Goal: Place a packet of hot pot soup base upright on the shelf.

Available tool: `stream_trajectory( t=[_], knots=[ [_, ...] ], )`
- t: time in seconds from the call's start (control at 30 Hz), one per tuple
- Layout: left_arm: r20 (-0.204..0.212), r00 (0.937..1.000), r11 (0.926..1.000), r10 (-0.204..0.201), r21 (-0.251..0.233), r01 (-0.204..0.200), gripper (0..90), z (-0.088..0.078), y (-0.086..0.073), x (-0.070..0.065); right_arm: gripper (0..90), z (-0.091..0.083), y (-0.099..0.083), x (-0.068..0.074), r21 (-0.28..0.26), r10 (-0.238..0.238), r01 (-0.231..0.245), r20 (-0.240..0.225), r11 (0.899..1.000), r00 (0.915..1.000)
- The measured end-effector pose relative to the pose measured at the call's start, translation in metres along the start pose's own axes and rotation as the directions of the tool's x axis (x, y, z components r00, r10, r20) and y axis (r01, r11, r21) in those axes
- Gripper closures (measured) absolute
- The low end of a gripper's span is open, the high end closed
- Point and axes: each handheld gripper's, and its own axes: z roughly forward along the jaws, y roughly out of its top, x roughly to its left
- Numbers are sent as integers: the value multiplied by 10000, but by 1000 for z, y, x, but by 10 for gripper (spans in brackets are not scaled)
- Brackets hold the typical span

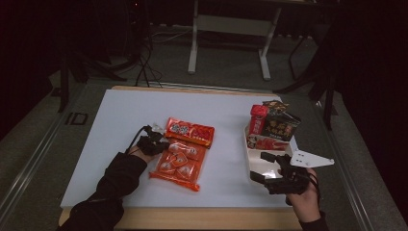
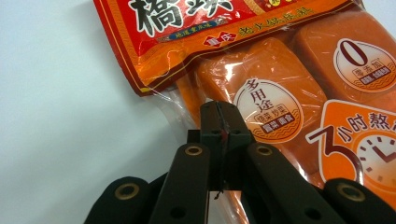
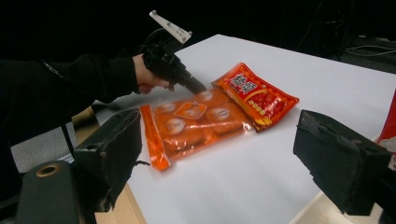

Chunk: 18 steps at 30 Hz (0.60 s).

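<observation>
I've got the left gripper (image 2: pixel 219 122) pinching the clear side seam of the orange packet (image 1: pixel 180 161), its fingers pressed together on the plastic. The packet lies flat on the white worktop (image 1: pixel 120 120), orange blocks showing through its film, its red header end pointing away from me. My left hand (image 1: pixel 144 153) sits just left of the packet. Well off to the packet's right, the right gripper (image 1: pixel 262 167) hovers with fingers spread wide, nothing between them, over the near end of a white tray (image 1: pixel 251 147). Red and dark snack packs (image 1: pixel 272 124) stand at the tray's far end.
</observation>
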Motion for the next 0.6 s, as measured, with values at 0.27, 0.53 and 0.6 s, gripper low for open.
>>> stream_trajectory(
  t=[0.27,0.53,0.6],
  knots=[
    [311,9994,9999,129,-68,-127,900,4,3,-11,153,-1,0,0,-9,10,-10,22,10000,10000],
    [529,9978,9988,389,-303,-373,900,-4,-2,-9,153,-2,0,0,-38,-25,25,54,10000,10000],
    [600,9971,9987,463,-250,-449,900,-8,-4,-11,153,-3,-1,0,-31,-49,49,108,10000,9999]
  ],
)
